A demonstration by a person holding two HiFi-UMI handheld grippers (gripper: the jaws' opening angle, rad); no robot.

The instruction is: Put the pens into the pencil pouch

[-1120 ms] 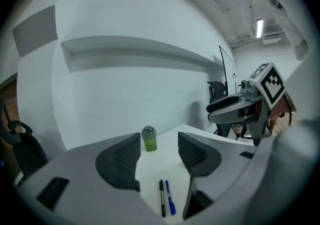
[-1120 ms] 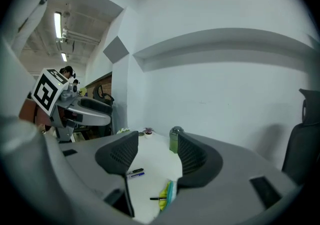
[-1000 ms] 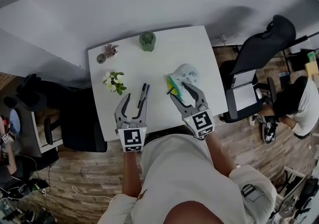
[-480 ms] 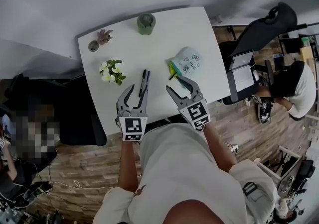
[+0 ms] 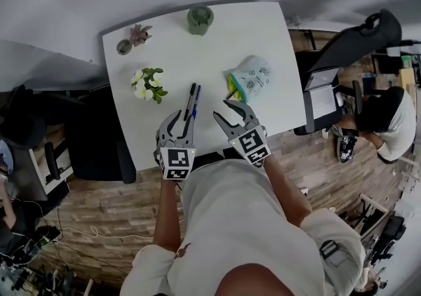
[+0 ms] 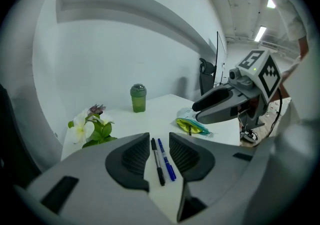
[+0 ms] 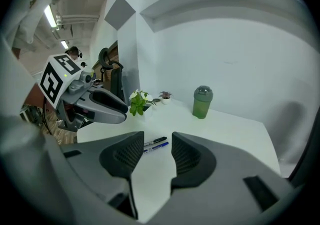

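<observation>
Closing the left gripper [image 6: 159, 151] over the black pen [image 6: 157, 161] and blue pen [image 6: 166, 159], which lie side by side on the table [image 5: 197, 58], framed by the jaws but not yet pinched. Better to take one pen, near its middle, staying low. Closing the right gripper [image 5: 231, 114] too, empty, near the pouch [image 5: 253, 77] lying right of the pens; probably best used to steady the mouth

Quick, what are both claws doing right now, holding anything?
Left gripper: open, jaws closing, pens between them, ungripped.
Right gripper: open, jaws closing, holding nothing.
</observation>
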